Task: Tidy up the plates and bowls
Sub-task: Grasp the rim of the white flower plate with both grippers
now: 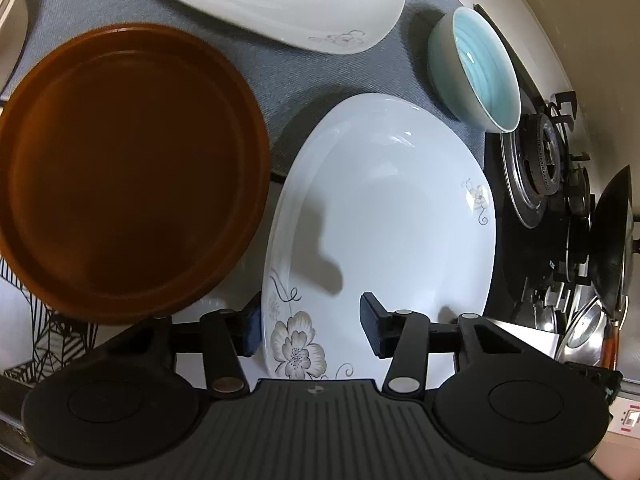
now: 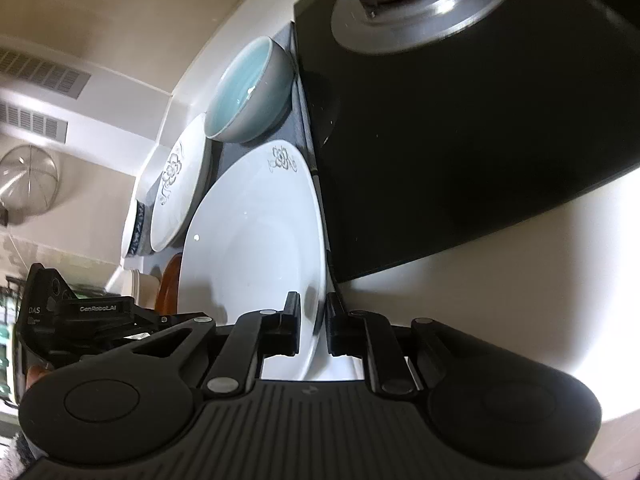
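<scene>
Here the white flowered plate [image 1: 380, 208] lies on the grey mat [image 1: 340, 76] beside the brown plate [image 1: 128, 168]. The right tool [image 2: 313, 326] pinches its rim; the left tool [image 1: 308, 326] straddles its near edge, spread. A blue bowl [image 1: 476, 68] stands near the stove [image 1: 536, 172].

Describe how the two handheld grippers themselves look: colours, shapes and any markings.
Both are matte black. The left gripper and right gripper each have a ribbed dark-grey centre plate with a small emblem, a round disc housing on either side, and hinged link bars with silver rivets that carry flat rectangular jaws. Seen from the right wrist view, the left unit's body bears white lettering "GenRobot.AI" and "DAS". No cables or sleeves are visible.
</scene>
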Demonstrator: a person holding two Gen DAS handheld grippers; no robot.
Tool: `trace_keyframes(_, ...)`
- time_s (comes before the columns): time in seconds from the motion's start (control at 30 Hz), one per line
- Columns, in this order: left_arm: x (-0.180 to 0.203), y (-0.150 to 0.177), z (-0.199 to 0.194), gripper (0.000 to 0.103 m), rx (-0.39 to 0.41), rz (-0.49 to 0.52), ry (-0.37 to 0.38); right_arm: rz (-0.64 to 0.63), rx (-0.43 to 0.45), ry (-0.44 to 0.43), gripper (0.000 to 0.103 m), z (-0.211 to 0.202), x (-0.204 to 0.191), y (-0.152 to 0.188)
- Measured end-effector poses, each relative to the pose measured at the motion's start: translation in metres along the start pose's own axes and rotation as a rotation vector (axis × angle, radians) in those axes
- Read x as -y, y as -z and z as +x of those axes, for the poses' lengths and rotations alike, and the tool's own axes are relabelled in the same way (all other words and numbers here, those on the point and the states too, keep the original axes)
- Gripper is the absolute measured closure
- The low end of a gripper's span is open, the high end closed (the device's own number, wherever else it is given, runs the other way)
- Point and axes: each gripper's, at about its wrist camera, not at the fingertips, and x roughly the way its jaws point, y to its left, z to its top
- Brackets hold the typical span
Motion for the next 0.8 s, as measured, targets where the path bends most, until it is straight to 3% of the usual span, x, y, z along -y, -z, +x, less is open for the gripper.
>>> trace_keyframes(0.07, 0.003, 0.009, -0.005, 0.061, 0.017, 0.033, -0.027, -0.017, 0.014, 0.019, 0.089, -0.001, -0.005, 0.004)
trace_keyframes(0.17, 0.004, 0.016, -0.012, 0.061, 0.035, 0.038, 0.024, -0.067, 0.027, 0.036, 0.089, -0.013, -0.015, 0.011)
trace_keyframes(0.23, 0.0, 0.019, -0.012, 0.06, 0.035, 0.056, 0.055, -0.065, 0.028, 0.015, 0.09, -0.017, -0.009, 0.013)
trace_keyframes(0.3, -0.012, 0.017, -0.003, 0.061, 0.013, 0.01, 0.054, -0.017, 0.017, -0.017, 0.091, -0.014, 0.0, 0.012)
trace_keyframes(0.47, -0.022, 0.01, -0.005, 0.049, 0.014, -0.058, 0.094, 0.002, -0.007, -0.033, 0.086, -0.002, 0.003, 0.013)
trace_keyframes(0.53, -0.013, 0.011, -0.005, 0.046, 0.02, -0.029, 0.055, 0.024, -0.001, -0.043, 0.084, 0.004, 0.004, 0.015)
trace_keyframes(0.63, 0.006, 0.015, -0.005, 0.053, 0.063, 0.045, -0.041, 0.016, 0.028, -0.04, 0.084, -0.001, -0.003, 0.018)
trace_keyframes(0.8, -0.003, 0.02, -0.018, 0.062, 0.085, 0.03, 0.072, -0.03, 0.074, -0.043, 0.085, -0.02, -0.015, 0.019)
